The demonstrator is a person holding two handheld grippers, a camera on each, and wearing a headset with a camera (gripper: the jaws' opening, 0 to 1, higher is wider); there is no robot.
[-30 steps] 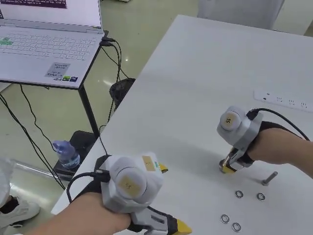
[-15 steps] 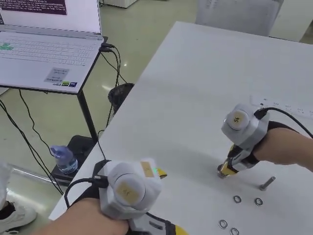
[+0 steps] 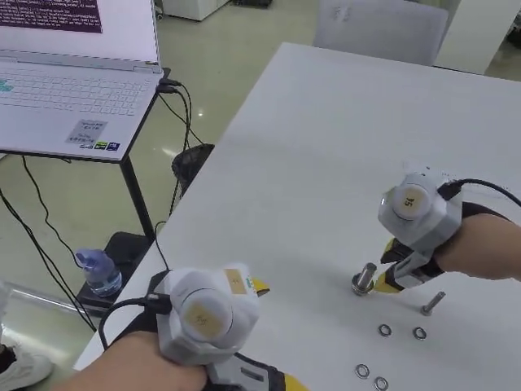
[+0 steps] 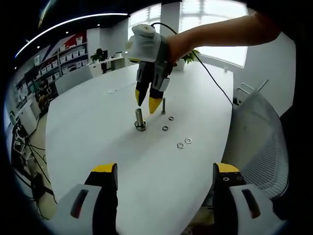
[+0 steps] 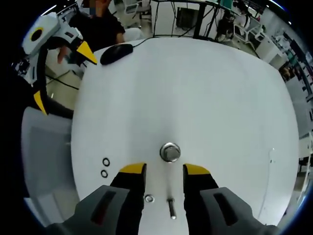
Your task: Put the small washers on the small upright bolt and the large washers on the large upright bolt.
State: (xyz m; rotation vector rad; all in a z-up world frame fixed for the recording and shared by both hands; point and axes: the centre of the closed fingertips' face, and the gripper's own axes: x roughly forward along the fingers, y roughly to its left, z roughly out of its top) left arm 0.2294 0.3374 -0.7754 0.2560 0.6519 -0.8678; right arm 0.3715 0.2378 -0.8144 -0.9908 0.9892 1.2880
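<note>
The large bolt (image 3: 364,278) stands upright on the white table (image 3: 326,147), head down. My right gripper (image 3: 384,283) is just right of it, open, with nothing between its jaws. In the right gripper view the bolt (image 5: 169,152) sits just beyond the yellow fingertips (image 5: 133,169). The small bolt (image 3: 431,304) stands a little further right, seen upright as the small bolt (image 4: 163,105) in the left gripper view. Several washers (image 3: 384,330) lie flat on the table in front of the bolts. My left gripper (image 4: 165,169) is open wide and empty near the table's left front edge.
A laptop (image 3: 73,90) sits on a black stand left of the table, with cables hanging and a water bottle (image 3: 98,271) on the floor. A grey chair (image 3: 383,28) stands at the far end. A white power strip (image 3: 444,175) lies behind the right gripper.
The right gripper has drawn back to the right off the large bolt, which now stands free and in full sight. The head camera has shifted a little.
</note>
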